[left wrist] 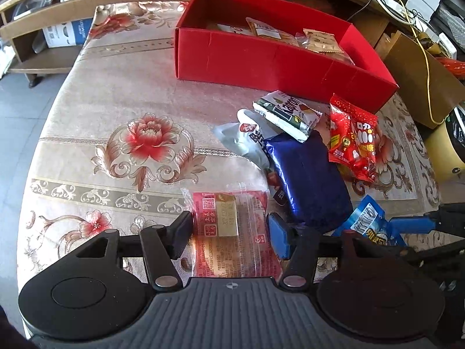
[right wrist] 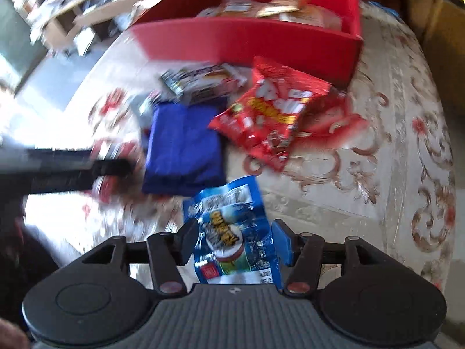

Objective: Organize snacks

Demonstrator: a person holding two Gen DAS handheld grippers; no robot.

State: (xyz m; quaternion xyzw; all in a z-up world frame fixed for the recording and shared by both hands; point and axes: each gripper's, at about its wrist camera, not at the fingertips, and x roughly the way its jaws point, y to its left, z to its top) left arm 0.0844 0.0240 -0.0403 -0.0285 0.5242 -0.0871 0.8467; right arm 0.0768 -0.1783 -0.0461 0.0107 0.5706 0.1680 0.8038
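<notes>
Toward the far edge of the surface (left wrist: pixel 87 151) I count one red box (left wrist: pixel 261 61) holding several packets. Short of it lie four loose snacks: a white-green packet (left wrist: pixel 287 113), a white pouch (left wrist: pixel 247 142), a dark blue pack (left wrist: pixel 308 180) and a red bag (left wrist: pixel 353 136). My left tool (left wrist: pixel 229 232) is clamped on a pink wrapper (left wrist: pixel 232 232). My right tool (right wrist: pixel 232 241) brackets a light-blue packet (right wrist: pixel 232 232); whether it grips I cannot tell.
</notes>
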